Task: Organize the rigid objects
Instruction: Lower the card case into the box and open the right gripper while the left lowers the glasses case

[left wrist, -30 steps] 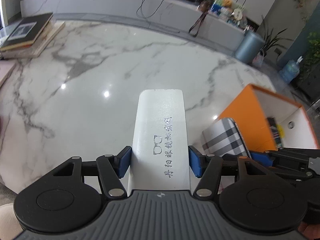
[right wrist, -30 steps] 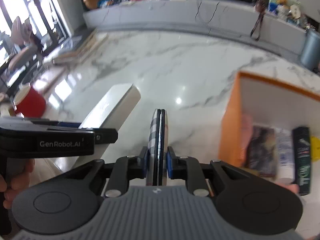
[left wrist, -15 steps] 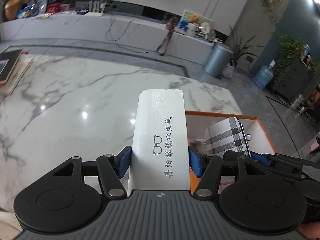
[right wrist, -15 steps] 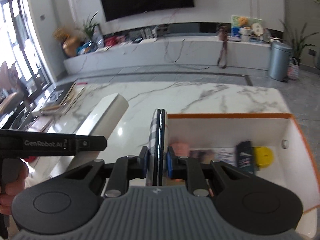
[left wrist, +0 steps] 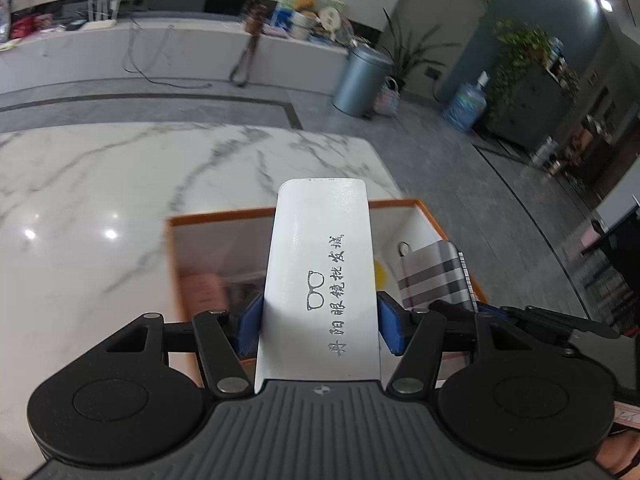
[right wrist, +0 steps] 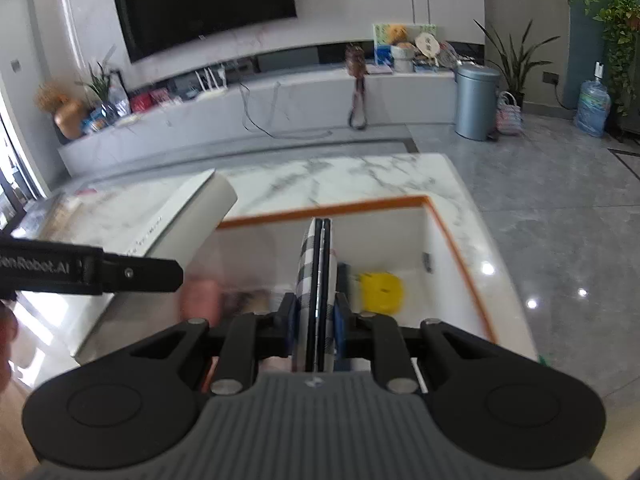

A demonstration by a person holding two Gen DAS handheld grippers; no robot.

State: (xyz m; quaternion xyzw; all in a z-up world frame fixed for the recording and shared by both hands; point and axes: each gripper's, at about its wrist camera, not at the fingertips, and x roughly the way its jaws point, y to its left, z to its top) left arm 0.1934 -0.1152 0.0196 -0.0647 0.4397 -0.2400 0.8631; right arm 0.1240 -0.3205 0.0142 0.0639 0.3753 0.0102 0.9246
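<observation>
My left gripper (left wrist: pixel 318 326) is shut on a long white glasses box (left wrist: pixel 320 264) with grey print, held above the orange-rimmed white box (left wrist: pixel 216 216). My right gripper (right wrist: pixel 316 326) is shut on a thin plaid case (right wrist: pixel 316 280), held on edge over the same box (right wrist: pixel 360 205). The plaid case also shows in the left wrist view (left wrist: pixel 434 276), and the white box in the right wrist view (right wrist: pixel 188 216). Inside the orange box lie a yellow item (right wrist: pixel 380 288), a pink item (right wrist: pixel 200 300) and other blurred things.
The orange box sits at the right end of a white marble table (left wrist: pixel 100 184). Beyond the table edge is grey floor with a metal bin (right wrist: pixel 476 102). A long low shelf (right wrist: pixel 240 112) runs along the far wall.
Both grippers have swung right and moved over the orange box with their objects still held. The box interior now lies below both of them.
</observation>
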